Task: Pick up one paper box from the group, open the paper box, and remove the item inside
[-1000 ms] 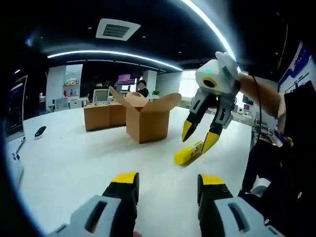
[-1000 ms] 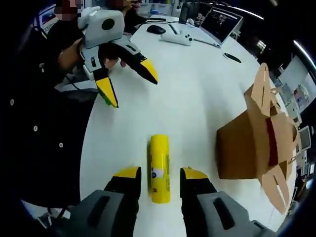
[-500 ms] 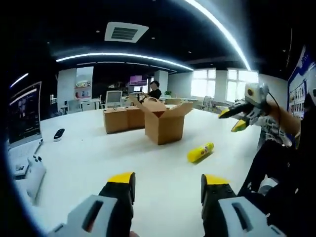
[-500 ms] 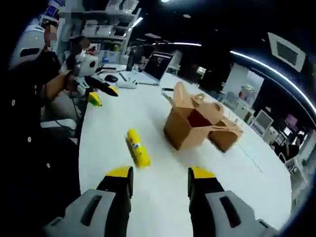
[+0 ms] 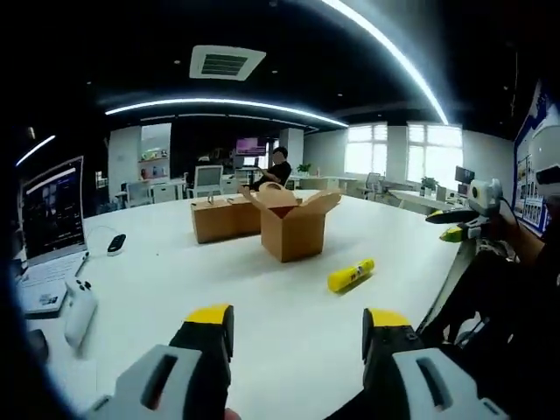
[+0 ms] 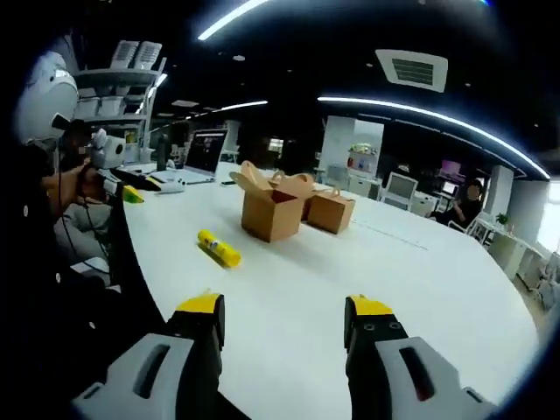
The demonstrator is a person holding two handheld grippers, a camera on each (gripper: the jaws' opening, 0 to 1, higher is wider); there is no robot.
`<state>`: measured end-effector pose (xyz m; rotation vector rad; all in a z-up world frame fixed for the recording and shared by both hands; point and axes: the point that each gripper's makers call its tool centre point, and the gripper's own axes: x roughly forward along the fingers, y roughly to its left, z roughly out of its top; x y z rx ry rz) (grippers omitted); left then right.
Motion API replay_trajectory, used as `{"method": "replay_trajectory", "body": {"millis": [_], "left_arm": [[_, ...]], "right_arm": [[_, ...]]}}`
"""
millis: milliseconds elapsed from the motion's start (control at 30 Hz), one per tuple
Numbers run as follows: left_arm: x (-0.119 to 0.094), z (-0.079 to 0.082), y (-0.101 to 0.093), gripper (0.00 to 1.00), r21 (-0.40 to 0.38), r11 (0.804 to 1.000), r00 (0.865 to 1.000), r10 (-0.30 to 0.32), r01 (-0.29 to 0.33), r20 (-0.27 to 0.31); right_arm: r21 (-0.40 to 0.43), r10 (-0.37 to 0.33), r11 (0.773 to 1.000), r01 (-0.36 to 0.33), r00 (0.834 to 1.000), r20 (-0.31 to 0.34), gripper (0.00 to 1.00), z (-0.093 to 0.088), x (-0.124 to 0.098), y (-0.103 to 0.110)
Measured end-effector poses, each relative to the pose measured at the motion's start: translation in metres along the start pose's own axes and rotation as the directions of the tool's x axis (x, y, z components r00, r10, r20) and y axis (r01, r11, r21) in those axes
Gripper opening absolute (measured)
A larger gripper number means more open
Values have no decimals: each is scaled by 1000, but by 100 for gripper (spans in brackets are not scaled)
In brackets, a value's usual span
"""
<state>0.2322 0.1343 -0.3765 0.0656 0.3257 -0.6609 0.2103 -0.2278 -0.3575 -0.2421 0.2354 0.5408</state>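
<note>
Tube (image 5: 351, 276) lies on table (image 5: 157, 280) beside open box (image 5: 293, 226).

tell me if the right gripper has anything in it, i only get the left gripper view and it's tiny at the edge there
Observer: No. In the right gripper view the right gripper has its jaws apart with nothing between them, over the bare white table.
Operator: how do the boxes sit from its side
Observer: The open paper box is nearest, the closed paper box is just beyond it to the right, and the yellow tube lies to its left.
Operator: and my left gripper from over there
Observer: The left gripper is at the far left, held in a hand beyond the table edge, its tips pointing toward the table.
</note>
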Motion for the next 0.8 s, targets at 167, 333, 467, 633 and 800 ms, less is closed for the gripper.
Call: {"method": "replay_trajectory", "body": {"millis": [167,333,467,633,800], "left_arm": [[-10,0,4,61,-15,1000,1000,22,-22,20],[-15,2,8,61,-20,999,999,36,-36,33],[-19,6,8,61,-21,999,999,35,-34,40],[-22,9,7,61,-26,999,999,29,-28,45],[-26,12,5,62,-19,999,999,27,-27,38]], "right_arm": [[15,-19,1000,19,1000,16,55,1,-6,-2],[18,-19,1000,19,1000,14,56,-1,-7,0],[14,-24,1000,24,1000,13,57,-2,-10,1],[5,-29,1000,29,999,12,56,3,-15,1],[7,-17,1000,17,1000,13,56,7,-19,2]]}}
